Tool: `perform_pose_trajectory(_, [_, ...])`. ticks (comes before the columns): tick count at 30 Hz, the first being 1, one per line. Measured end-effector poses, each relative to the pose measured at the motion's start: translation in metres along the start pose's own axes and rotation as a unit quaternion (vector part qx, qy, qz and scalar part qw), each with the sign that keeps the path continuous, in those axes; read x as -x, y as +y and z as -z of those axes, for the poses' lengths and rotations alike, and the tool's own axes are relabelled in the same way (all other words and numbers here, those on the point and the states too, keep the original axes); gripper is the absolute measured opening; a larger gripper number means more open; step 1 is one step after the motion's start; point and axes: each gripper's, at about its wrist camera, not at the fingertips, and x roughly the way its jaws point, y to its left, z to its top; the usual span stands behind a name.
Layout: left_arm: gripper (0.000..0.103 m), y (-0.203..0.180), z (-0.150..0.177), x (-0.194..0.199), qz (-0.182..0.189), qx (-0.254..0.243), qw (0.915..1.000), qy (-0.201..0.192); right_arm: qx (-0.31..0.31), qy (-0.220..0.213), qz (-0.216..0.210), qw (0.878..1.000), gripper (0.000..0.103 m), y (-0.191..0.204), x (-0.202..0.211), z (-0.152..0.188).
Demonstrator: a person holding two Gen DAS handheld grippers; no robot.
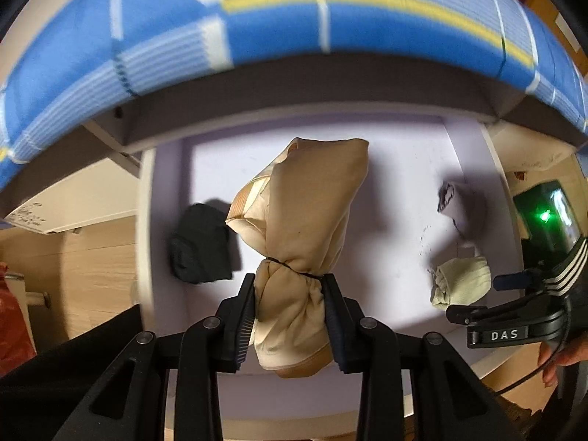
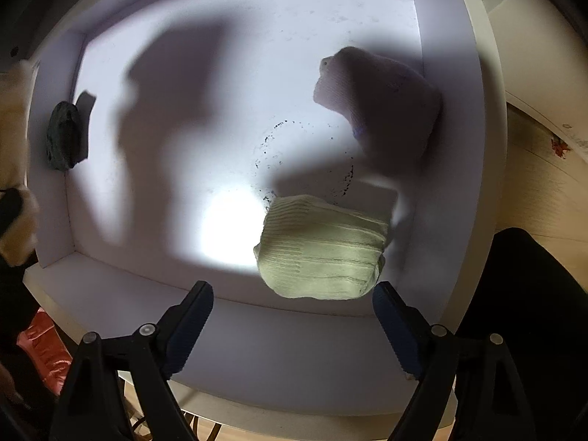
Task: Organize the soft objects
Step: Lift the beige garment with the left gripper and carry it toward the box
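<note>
My left gripper [image 1: 290, 294] is shut on a tan rolled cloth bundle [image 1: 305, 220] and holds it above the white drawer [image 1: 404, 169]. In the drawer lie a black rolled sock [image 1: 200, 244], a pale green rolled sock [image 1: 463, 283] and a white rolled sock [image 1: 459, 205]. My right gripper [image 2: 294, 316] is open and empty at the drawer's near edge, just short of the pale green sock [image 2: 323, 250]. The white sock [image 2: 382, 106] lies in shadow beyond it, the black sock [image 2: 66, 136] against the left wall. The right gripper also shows in the left wrist view [image 1: 474, 312].
A bed with a blue checked cover [image 1: 294, 29] overhangs the drawer's far side. Wooden floor [image 1: 99, 275] lies to the left, with an orange-red bag [image 1: 11, 323]. A device with a green light [image 1: 547, 217] stands at the right. The drawer's walls [image 2: 441, 73] rise around the socks.
</note>
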Motion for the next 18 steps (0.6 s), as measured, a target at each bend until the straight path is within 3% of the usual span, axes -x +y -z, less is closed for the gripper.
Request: perform_pose_trajectory(18, [0.03,0.006,-0.048,0.107,-0.017,-0.008,0.9946,-0.102,0.0,0.008,0.002,1.0,0.091,-0.001,-0.008,0.0])
